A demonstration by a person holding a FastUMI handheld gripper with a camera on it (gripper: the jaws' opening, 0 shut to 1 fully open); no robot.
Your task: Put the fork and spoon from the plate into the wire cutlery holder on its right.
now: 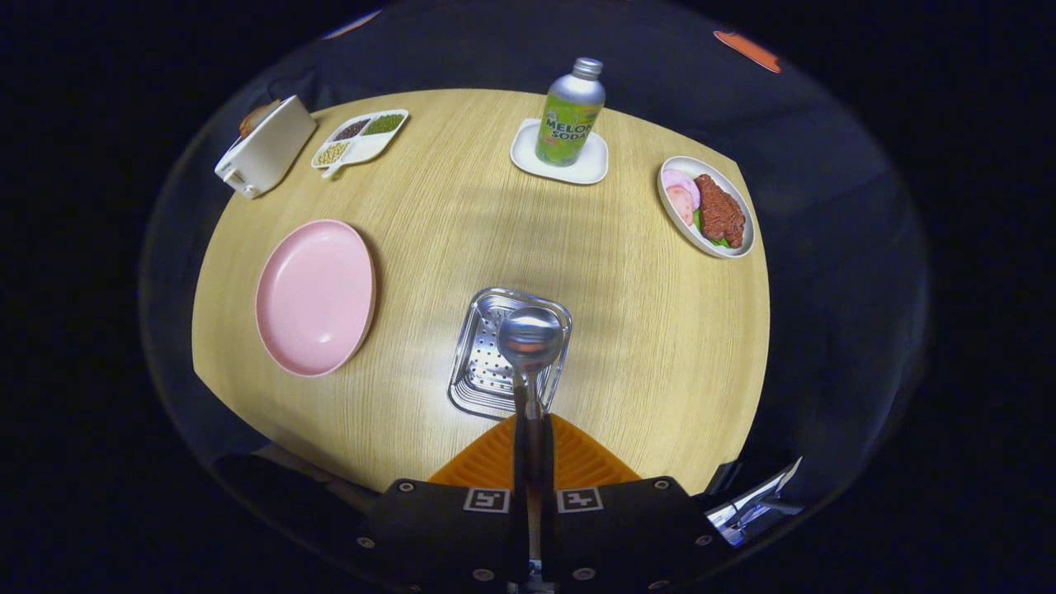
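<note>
My gripper [532, 429] is shut on the handle of a metal spoon [529, 338], whose bowl points forward and hangs over the perforated metal cutlery holder [483, 375]. The holder sits on the wooden table just ahead of my fingers and looks hollow inside. To its left lies a pink plate [316, 297] with nothing on it. Whether the fork is inside the holder I cannot make out.
Beyond the holder stand a soda bottle [571, 114] on a white square coaster [596, 165], an oval dish with food [706, 208] at the right, a divided dish with beans [360, 139] and a white toaster [266, 157] at the far left.
</note>
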